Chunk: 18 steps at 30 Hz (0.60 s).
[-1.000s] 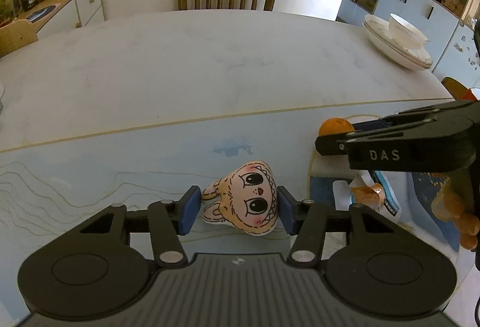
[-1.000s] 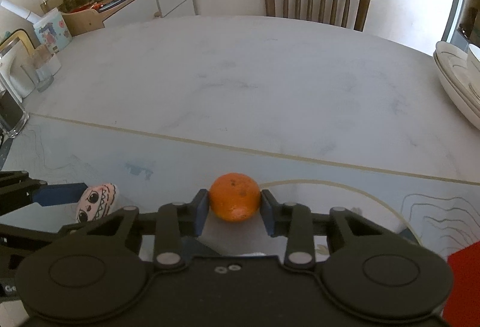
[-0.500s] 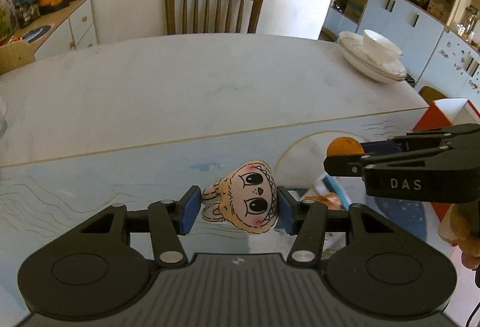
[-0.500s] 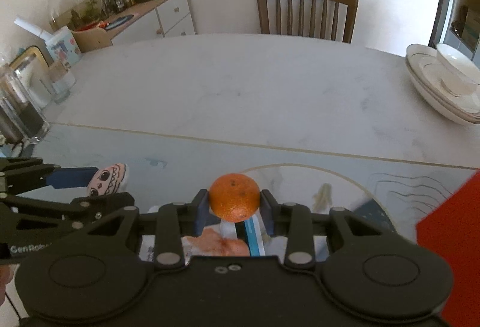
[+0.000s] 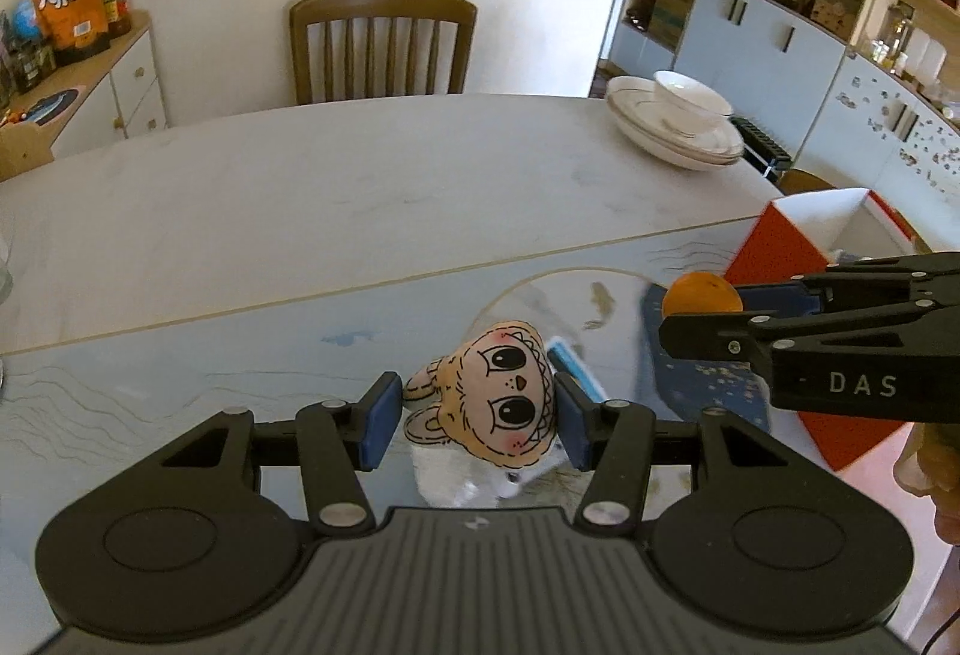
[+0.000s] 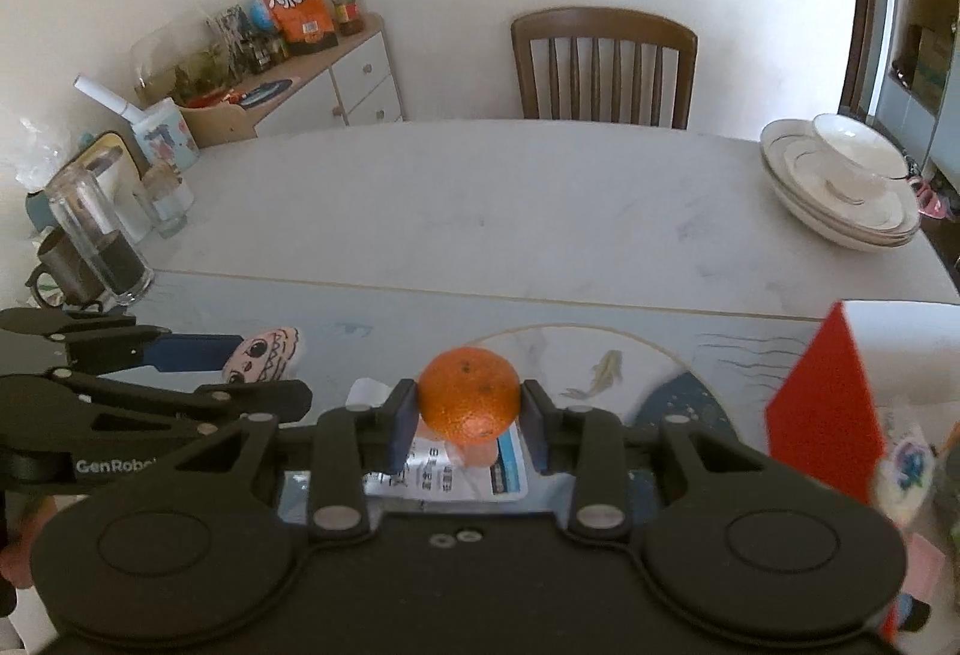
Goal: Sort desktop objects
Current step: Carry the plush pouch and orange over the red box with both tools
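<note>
Nearest to me, my left hand-held gripper (image 5: 474,418) has its blue pads clamped on a small beige plush doll head with big black cartoon eyes (image 5: 501,403), lifted clear of the tabletop (image 5: 336,211). My right hand-held gripper (image 6: 469,424) grips a round orange mandarin (image 6: 469,394) between its pads, also raised off the surface. Under both I see a white and blue printed snack packet (image 6: 456,475) lying on the pale blue illustrated mat (image 5: 180,355) that covers the near part of the tabletop. Just to the right stands a red and white open cardboard box (image 5: 798,241). Farther out the bare white marbled tabletop runs to a stack of white gold-rimmed plates with a bowl on top (image 6: 840,187) at the right edge, and a brown wooden slat-back chair (image 5: 381,45) sits behind the far side.
</note>
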{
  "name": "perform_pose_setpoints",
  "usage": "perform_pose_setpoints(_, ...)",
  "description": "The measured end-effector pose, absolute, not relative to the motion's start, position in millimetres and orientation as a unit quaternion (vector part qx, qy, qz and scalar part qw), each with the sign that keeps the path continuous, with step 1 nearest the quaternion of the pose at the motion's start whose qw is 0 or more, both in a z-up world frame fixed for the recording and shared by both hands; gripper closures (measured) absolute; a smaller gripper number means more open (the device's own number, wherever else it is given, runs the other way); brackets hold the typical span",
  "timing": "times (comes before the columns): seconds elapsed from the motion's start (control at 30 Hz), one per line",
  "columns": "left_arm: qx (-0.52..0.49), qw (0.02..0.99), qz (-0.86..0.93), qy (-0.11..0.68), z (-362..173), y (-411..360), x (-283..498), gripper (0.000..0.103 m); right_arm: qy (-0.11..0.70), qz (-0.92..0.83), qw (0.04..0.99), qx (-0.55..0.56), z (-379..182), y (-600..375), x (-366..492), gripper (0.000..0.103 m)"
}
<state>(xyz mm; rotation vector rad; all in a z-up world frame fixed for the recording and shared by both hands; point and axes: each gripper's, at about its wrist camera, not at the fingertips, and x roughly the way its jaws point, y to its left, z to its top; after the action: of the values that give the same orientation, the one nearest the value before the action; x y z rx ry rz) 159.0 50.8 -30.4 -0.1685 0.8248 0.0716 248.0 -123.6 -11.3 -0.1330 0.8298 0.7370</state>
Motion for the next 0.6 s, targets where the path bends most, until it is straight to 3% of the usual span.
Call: perform_pose_setpoints(0.6, -0.057, 0.921, -0.051, 0.381, 2.8, -46.7, 162.5, 0.05, 0.376, 0.316, 0.87, -0.025, 23.5, -230.2, 219.7, 0.068)
